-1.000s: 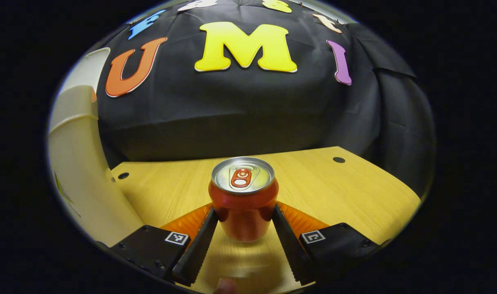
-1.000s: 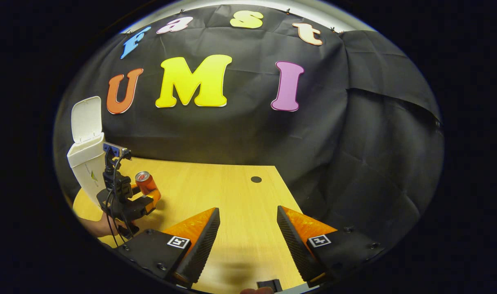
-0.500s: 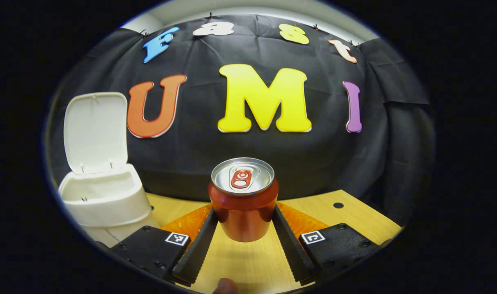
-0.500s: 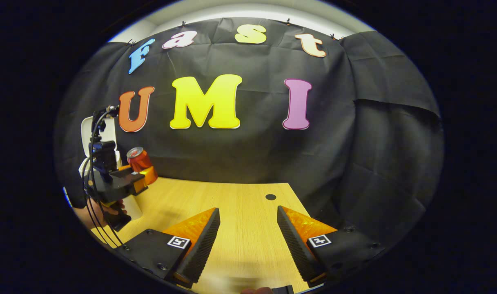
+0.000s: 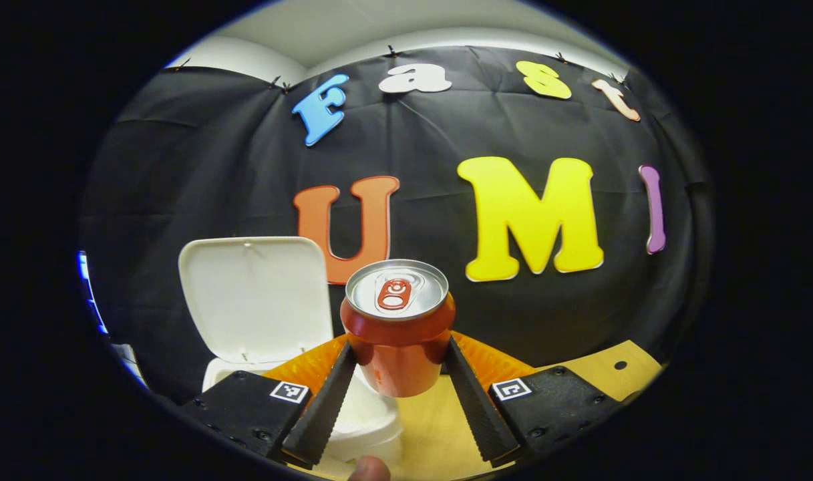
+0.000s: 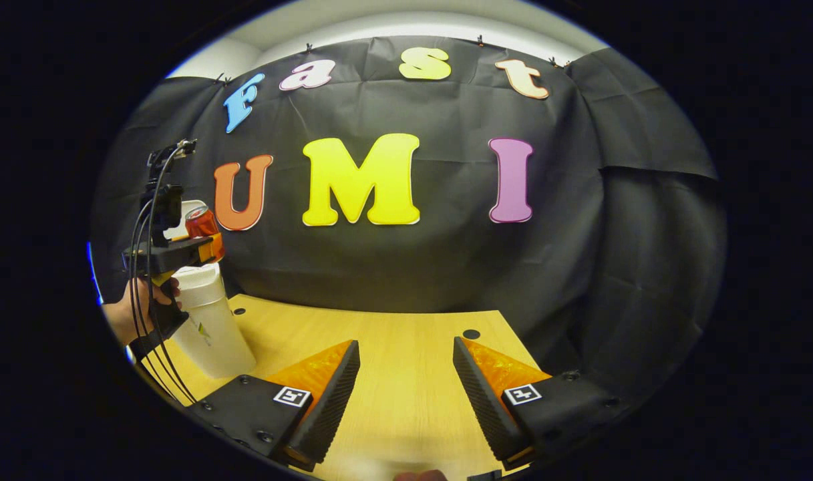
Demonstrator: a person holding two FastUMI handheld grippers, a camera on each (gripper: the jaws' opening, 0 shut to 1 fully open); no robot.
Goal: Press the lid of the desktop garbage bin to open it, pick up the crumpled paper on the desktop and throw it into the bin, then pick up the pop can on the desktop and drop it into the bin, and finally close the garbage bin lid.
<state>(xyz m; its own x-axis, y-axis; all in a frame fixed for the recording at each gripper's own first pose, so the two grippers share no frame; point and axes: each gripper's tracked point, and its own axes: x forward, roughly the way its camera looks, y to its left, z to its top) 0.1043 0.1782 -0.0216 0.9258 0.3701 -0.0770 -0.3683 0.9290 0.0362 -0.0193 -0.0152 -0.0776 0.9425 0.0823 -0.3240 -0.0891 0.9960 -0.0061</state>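
Observation:
A red pop can (image 5: 397,334) with a silver top stands upright between the fingers of my left gripper (image 5: 397,361), which is shut on it and holds it in the air. Just below and to the left is the white garbage bin (image 5: 373,421), its lid (image 5: 256,297) raised upright. The right gripper view has the bin (image 6: 209,321) at the far left of the table, with the left gripper (image 6: 206,248) holding the can (image 6: 200,222) above its rim. My right gripper (image 6: 406,374) hangs open over the wooden table (image 6: 393,334), nothing between its fingers.
A hand (image 6: 129,310) grips the left gripper's handle, with black cables hanging from it. The table has small round holes (image 6: 471,333) near its back edge. Black cloth wall stands close behind the table.
The left gripper has lifted the can and carried it left, from over the table to above the open bin. The right gripper has tilted up slightly and stayed open.

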